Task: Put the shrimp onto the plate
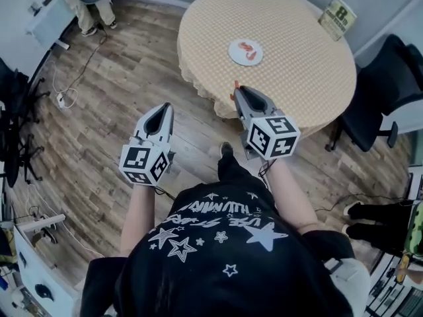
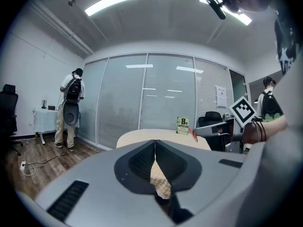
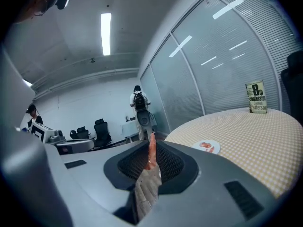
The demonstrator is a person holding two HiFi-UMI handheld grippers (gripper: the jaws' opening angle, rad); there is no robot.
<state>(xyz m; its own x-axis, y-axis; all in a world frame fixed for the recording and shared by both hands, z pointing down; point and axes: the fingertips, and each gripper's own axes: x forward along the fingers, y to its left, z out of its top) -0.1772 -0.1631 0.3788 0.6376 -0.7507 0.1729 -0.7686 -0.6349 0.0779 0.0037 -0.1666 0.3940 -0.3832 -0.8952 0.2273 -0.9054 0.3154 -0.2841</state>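
A white plate [image 1: 245, 52] [image 3: 206, 147] lies on the round table [image 1: 297, 65] with two orange shrimps [image 1: 249, 48] on it. My right gripper [image 1: 236, 90] [image 3: 152, 148] hovers by the table's near edge, short of the plate, shut on another orange shrimp [image 3: 151, 150] that pokes out past its tips [image 1: 236, 84]. My left gripper [image 1: 163, 107] [image 2: 154, 145] hangs over the wooden floor left of the table, jaws shut with nothing between them. The right gripper with its shrimp [image 2: 193, 135] shows in the left gripper view.
A green book [image 1: 337, 17] [image 3: 257, 98] stands at the table's far side. A black office chair [image 1: 380, 91] sits to the right of the table. A person with a backpack [image 2: 68, 105] stands by a white side table [image 1: 49, 22]. Cables [image 1: 66, 91] trail on the floor.
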